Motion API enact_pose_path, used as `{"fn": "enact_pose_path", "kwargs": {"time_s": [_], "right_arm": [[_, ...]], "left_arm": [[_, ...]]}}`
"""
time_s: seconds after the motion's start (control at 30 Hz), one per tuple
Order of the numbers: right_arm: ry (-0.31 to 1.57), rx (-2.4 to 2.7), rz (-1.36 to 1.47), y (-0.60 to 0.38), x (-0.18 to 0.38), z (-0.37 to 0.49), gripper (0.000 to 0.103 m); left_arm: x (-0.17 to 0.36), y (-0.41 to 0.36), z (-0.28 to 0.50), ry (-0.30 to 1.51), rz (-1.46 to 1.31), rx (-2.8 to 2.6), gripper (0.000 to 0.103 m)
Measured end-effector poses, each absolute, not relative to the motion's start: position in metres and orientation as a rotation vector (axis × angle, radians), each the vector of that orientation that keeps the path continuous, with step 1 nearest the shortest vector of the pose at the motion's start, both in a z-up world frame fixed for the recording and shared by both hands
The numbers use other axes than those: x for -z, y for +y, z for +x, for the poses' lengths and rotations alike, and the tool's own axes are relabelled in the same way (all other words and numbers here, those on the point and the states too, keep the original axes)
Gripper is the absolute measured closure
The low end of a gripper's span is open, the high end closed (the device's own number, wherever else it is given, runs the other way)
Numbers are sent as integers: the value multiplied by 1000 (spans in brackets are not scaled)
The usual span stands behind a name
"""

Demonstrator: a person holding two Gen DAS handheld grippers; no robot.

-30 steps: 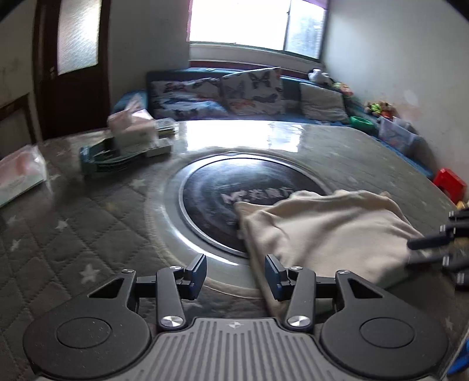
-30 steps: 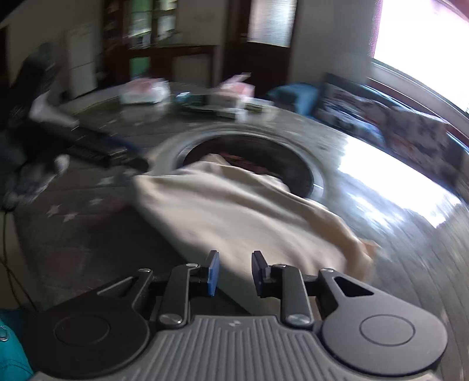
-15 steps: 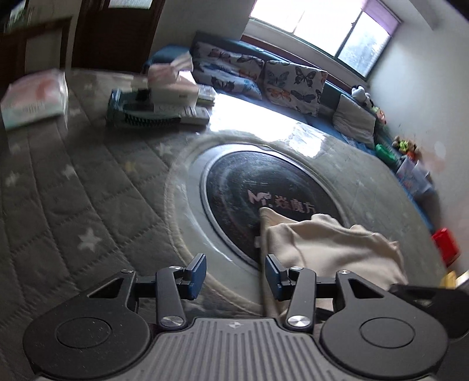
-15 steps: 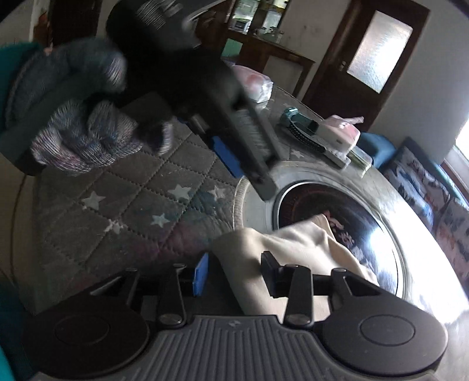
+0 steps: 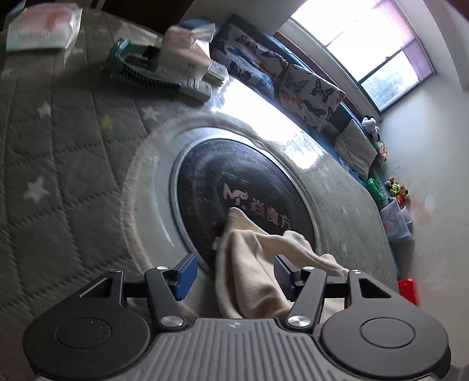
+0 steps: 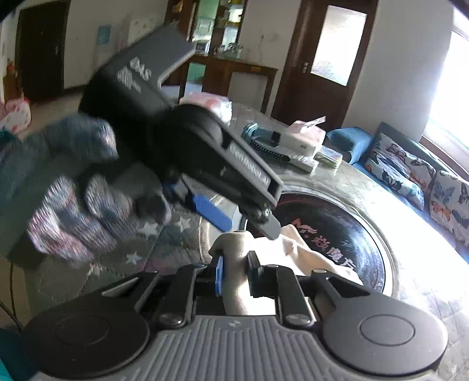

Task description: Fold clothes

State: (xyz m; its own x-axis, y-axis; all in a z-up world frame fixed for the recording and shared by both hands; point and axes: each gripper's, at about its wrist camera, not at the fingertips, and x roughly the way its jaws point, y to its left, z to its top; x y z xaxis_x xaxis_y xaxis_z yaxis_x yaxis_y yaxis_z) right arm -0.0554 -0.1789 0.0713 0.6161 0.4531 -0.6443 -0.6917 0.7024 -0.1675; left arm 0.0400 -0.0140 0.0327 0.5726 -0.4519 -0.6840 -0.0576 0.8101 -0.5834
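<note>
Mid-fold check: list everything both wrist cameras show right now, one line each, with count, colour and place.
cloth: one, beige, bunched on the dark disc, partly lifted
round disc: one, black with lettering, table centre
table cover: one, grey quilted with stars
comb: one, teal and black, far table edge
tissue pack: one, pink and white, beside the comb
flat packet: one, white and pink, far corner
cushions: several, butterfly print, on the blue sofa
door: one, dark wood with frosted pane
left tool: jaws opening, cloth between them, pads not pressing
right tool: jaws closing, pinching a cloth fold
gloved hand: one, speckled, holding the left tool
</note>
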Motion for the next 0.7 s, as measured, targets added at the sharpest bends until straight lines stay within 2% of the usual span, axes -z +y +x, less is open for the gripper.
{"fn": "enact_pose_path", "kwargs": {"time_s": [0.23, 0.3, 0.4, 0.57, 0.7], "right_arm": [[589, -694, -382, -191, -75, -62, 90], [587, -696, -369, -194, -75, -66, 90], [589, -700, -347, -199, -76, -69, 90], [591, -671, -303, -216, -80, -74, 87], [616, -562, -287, -245, -78, -73, 87]], "left_arm": [[-25, -28, 45, 967, -679, 235, 45], [-23, -31, 45, 974, -686, 229, 64], [-19, -30, 45, 976, -716, 210, 81], [-19, -28, 44, 963, -707, 186, 90], [-21, -29, 43, 956, -679, 186, 91]]}}
